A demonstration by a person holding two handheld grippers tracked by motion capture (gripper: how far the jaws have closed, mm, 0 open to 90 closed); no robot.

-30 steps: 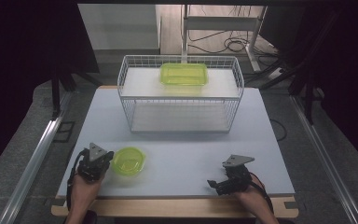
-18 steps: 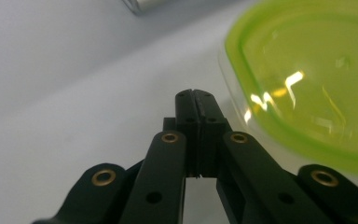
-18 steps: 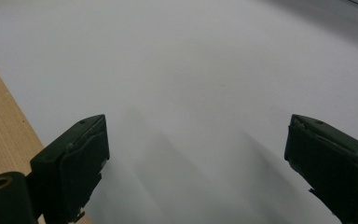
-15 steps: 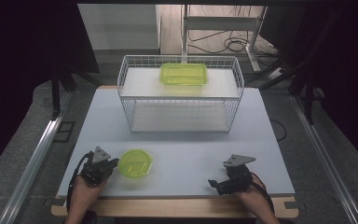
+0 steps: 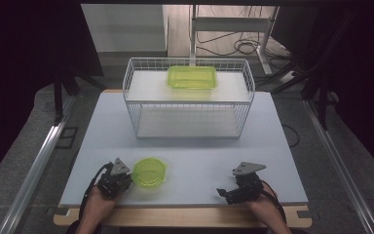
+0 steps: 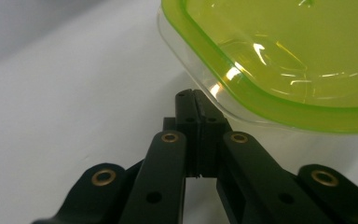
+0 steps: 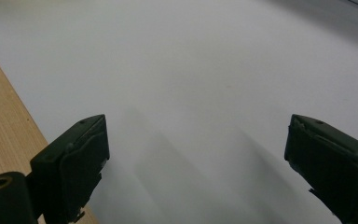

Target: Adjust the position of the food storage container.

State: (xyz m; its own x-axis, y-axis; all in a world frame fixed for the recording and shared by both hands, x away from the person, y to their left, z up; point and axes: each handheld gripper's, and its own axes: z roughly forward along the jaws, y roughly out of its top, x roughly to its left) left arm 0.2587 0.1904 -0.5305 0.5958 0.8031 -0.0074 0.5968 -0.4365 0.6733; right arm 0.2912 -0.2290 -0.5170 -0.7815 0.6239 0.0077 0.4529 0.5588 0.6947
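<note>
A small clear container with a green lid point(image 5: 149, 171) lies near the table's front left. My left gripper point(image 5: 129, 178) is at its left edge, jaws pressed together with the tips pinching the clear rim point(image 6: 214, 100) just under the green lid point(image 6: 284, 60). My right gripper point(image 5: 225, 193) rests low near the front right edge. Its jaws stand wide open point(image 7: 196, 154) over bare white tabletop, with nothing between them.
A white wire basket point(image 5: 131, 100) stands at the middle back of the table, and a rectangular green-lidded container point(image 5: 192, 77) rests toward its rear. A wooden strip point(image 7: 4, 116) runs along the front edge. Dark floor and metal rails flank the table.
My left gripper and the small container have shifted together to the right and slightly toward the front edge. The right gripper has stayed put.
</note>
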